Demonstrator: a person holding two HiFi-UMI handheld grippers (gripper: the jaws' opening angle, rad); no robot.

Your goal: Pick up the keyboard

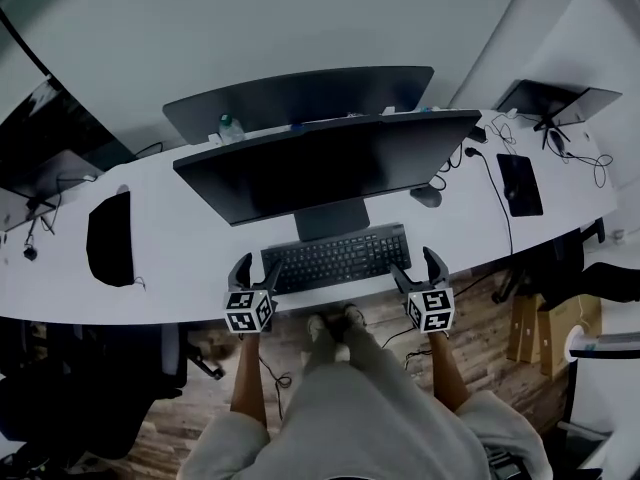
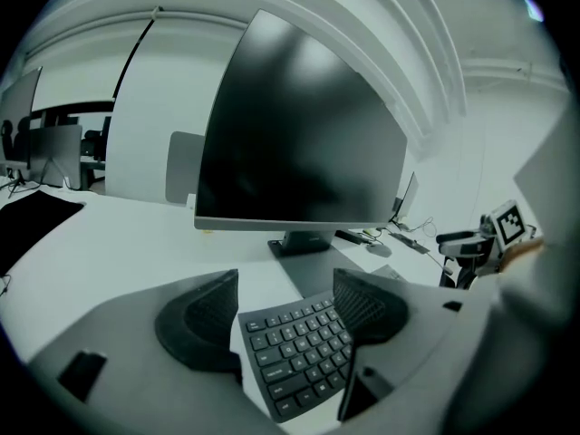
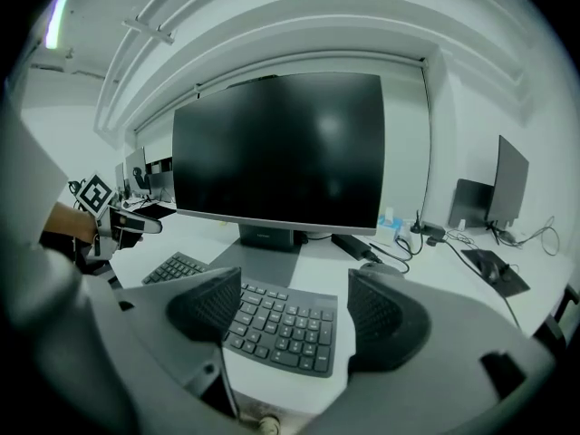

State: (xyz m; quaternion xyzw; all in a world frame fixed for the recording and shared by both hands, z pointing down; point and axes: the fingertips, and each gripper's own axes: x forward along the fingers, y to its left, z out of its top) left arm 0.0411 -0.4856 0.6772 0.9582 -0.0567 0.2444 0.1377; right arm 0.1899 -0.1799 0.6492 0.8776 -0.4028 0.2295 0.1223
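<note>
A black keyboard (image 1: pixel 335 258) lies on the white desk (image 1: pixel 190 248) in front of the monitor stand, near the desk's front edge. My left gripper (image 1: pixel 256 268) stands open at the keyboard's left end, and in the left gripper view the keyboard (image 2: pixel 299 352) shows between the spread pads of the left gripper (image 2: pixel 288 302). My right gripper (image 1: pixel 415 265) stands open at the right end. The right gripper view shows the keyboard (image 3: pixel 281 329) in the gap of the right gripper (image 3: pixel 294 302). Neither gripper's pads press on it.
A large dark monitor (image 1: pixel 320 168) stands just behind the keyboard, with a second monitor (image 1: pixel 300 98) behind it. A mouse (image 1: pixel 425 196) and cables lie to the right, a black pad (image 1: pixel 110 238) to the left. A person's legs are below the desk's front edge.
</note>
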